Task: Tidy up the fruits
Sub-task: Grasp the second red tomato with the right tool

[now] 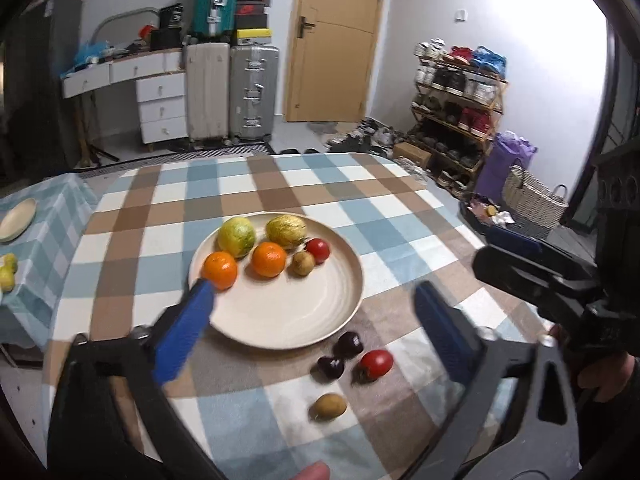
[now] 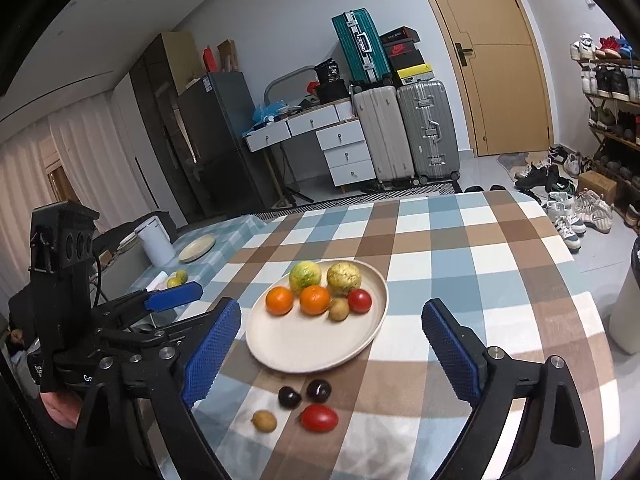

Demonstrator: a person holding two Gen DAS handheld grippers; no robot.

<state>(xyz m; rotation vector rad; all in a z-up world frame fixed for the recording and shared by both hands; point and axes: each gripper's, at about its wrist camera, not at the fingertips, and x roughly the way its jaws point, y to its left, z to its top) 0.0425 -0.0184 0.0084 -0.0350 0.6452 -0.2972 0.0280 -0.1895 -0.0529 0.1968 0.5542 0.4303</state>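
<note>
A cream plate [image 1: 280,320] [image 2: 304,348] on the checked table holds two yellow-green fruits [image 1: 237,237], two oranges [image 1: 269,259], a small brown fruit [image 1: 302,263] and a red tomato [image 1: 318,250]. In front of the plate lie two dark plums [image 1: 347,345] [image 2: 319,390], a red tomato [image 1: 376,364] [image 2: 319,418] and a small brown fruit [image 1: 329,406] [image 2: 264,421]. My left gripper [image 1: 316,320] is open and empty above the plate's near edge. My right gripper [image 2: 332,344] is open and empty, above the loose fruits; it also shows at the right of the left wrist view [image 1: 532,264].
A side table at the left carries a second cream plate [image 1: 16,219] [image 2: 197,248], yellow fruits [image 1: 7,274] [image 2: 177,279] and a white bin [image 2: 154,240]. Suitcases, a desk, a door and a shoe rack stand beyond the table.
</note>
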